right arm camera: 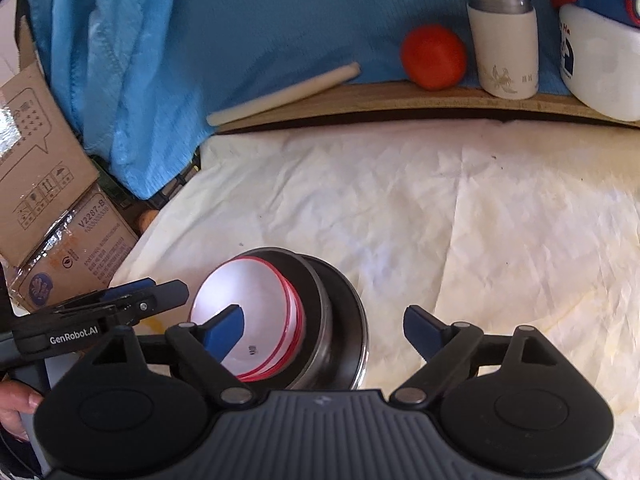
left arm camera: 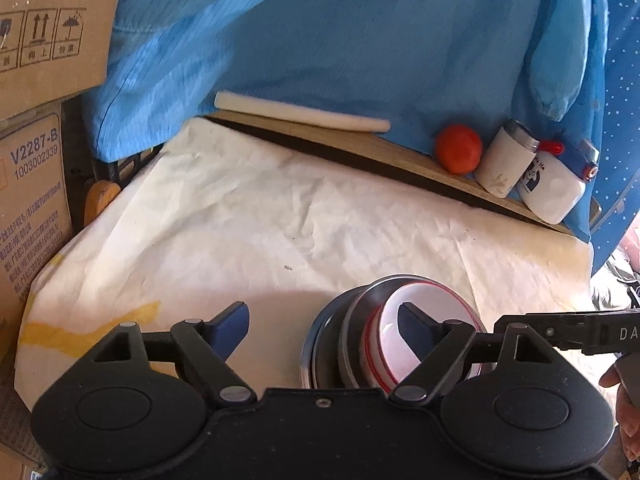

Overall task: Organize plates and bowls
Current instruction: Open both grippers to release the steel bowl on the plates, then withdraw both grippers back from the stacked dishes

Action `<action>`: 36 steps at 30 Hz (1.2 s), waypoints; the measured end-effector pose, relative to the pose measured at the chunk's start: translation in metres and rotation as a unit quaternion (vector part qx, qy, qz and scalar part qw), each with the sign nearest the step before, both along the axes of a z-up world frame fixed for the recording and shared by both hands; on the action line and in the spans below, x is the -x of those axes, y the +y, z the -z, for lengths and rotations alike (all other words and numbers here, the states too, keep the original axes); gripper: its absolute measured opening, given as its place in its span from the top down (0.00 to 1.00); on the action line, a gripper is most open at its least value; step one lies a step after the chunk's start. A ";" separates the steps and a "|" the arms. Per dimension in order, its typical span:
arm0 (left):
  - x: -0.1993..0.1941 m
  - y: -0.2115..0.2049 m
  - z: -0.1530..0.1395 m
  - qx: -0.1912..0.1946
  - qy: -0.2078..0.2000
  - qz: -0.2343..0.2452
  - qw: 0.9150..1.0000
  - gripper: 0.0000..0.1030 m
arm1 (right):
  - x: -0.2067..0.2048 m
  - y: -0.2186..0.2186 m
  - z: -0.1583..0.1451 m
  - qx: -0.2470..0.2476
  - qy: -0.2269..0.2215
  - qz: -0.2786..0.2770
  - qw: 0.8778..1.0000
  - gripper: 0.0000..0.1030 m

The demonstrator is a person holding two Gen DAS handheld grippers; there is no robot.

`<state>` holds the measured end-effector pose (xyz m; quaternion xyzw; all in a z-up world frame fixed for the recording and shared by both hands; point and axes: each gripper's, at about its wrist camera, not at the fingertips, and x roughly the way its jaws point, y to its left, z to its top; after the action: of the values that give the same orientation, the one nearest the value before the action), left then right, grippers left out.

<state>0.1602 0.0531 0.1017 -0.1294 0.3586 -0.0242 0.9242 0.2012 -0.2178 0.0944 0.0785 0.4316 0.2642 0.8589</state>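
Observation:
A white bowl with a red rim (left arm camera: 384, 320) (right arm camera: 248, 292) sits nested in a steel bowl (left arm camera: 352, 320) (right arm camera: 316, 300) on a dark plate (left arm camera: 316, 340) (right arm camera: 354, 320), all on the white cloth. My left gripper (left arm camera: 322, 312) is open. Its right finger hangs in front of the white bowl and its left finger stands over bare cloth. My right gripper (right arm camera: 322, 314) is open too, its left finger in front of the white bowl and its right finger over cloth beside the stack. Neither gripper's pads press on a dish. The right wrist view shows the left gripper's fingers (right arm camera: 160, 292) from the side.
A wooden ledge (right arm camera: 380, 98) runs along the back with a white stick (right arm camera: 284, 94), a red-orange ball-like fruit (right arm camera: 434, 56), a white tumbler (right arm camera: 506, 48) and a white-and-blue bottle (right arm camera: 600, 60). Blue fabric (left arm camera: 360, 40) hangs behind. Cardboard boxes (left arm camera: 36, 160) stand at the left.

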 end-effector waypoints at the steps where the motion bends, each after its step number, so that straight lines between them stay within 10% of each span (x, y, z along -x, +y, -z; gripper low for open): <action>1: 0.002 -0.001 0.000 0.000 -0.005 0.000 1.000 0.18 | 0.002 -0.001 -0.001 -0.002 -0.006 0.001 1.000 0.11; 36: 0.092 -0.028 0.017 -0.049 -0.227 -0.057 0.971 0.01 | 0.092 -0.024 0.021 -0.052 -0.266 0.040 0.962 0.00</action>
<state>0.0687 0.0254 0.0849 -0.0951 0.1325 0.0173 0.9865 0.1090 -0.2413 0.0737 0.0672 0.1695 0.2631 0.9474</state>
